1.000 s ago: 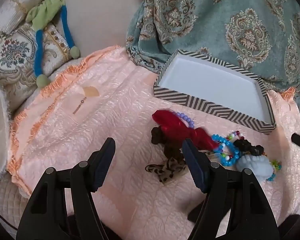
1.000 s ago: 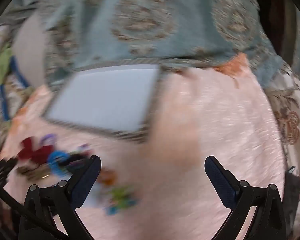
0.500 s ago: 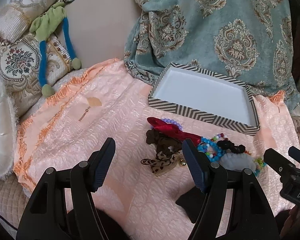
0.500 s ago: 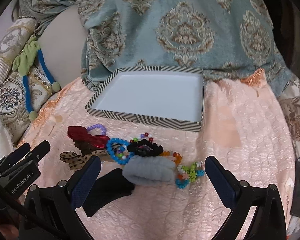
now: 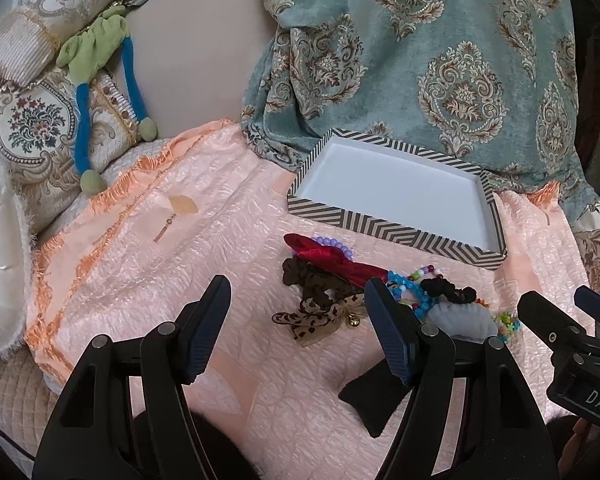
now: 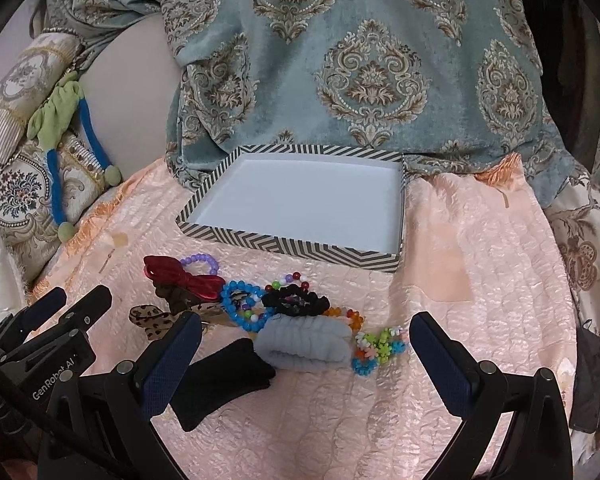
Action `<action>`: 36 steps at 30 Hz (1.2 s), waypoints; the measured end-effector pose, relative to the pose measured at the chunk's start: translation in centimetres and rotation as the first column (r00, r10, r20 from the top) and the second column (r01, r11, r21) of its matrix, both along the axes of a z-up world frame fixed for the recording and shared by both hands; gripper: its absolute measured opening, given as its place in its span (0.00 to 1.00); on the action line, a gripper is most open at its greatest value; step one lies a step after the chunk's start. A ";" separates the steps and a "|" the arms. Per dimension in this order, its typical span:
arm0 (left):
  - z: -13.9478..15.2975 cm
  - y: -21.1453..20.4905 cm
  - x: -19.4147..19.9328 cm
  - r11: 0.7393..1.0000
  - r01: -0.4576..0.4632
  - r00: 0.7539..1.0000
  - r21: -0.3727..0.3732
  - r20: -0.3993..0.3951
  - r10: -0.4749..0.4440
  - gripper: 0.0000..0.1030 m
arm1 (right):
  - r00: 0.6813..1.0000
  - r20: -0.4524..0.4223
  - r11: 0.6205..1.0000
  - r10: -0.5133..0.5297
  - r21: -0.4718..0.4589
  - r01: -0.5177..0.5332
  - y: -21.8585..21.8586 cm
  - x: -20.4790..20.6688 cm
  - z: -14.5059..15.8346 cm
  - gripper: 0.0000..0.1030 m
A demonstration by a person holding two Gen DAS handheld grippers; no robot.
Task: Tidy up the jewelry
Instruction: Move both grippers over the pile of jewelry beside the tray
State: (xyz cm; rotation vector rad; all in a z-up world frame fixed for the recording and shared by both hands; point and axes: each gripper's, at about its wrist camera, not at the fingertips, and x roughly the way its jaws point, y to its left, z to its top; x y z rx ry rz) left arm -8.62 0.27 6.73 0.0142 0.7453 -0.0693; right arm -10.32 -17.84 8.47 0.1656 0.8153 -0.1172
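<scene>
On the pink quilt [image 6: 479,280], compared with half a second ago, almost nothing is changing: both tongs are staying low in front of the jewelry pile, only drifting a little closer. At the far left, the left tongs [image 5: 296,332] are hovering spread wide and holding nothing, with the leopard bow [image 5: 315,320] lying between their tips in the view. Next to it the red bow [image 6: 188,278] is resting beside the purple bead bracelet [image 6: 202,260]. Further right, the blue bead bracelet [image 6: 240,306] is touching the black scrunchie [image 6: 296,302], and the grey scrunchie [image 6: 305,346] is lying just in front of them, with a black cloth piece [image 6: 224,380] at its left. The flower bead bracelet [image 6: 379,346] is ending the row. The right tongs [image 6: 305,354] are also spread wide, empty. Behind the pile, the striped box [image 6: 292,246] is standing open and empty.
</scene>
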 end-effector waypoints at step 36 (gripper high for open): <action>0.5 -0.2 -0.7 1.000 0.003 0.999 -0.002 0.032 -0.003 0.68 | 0.999 0.038 1.000 0.018 -0.023 -0.018 -0.1 -0.7 1.0 1.00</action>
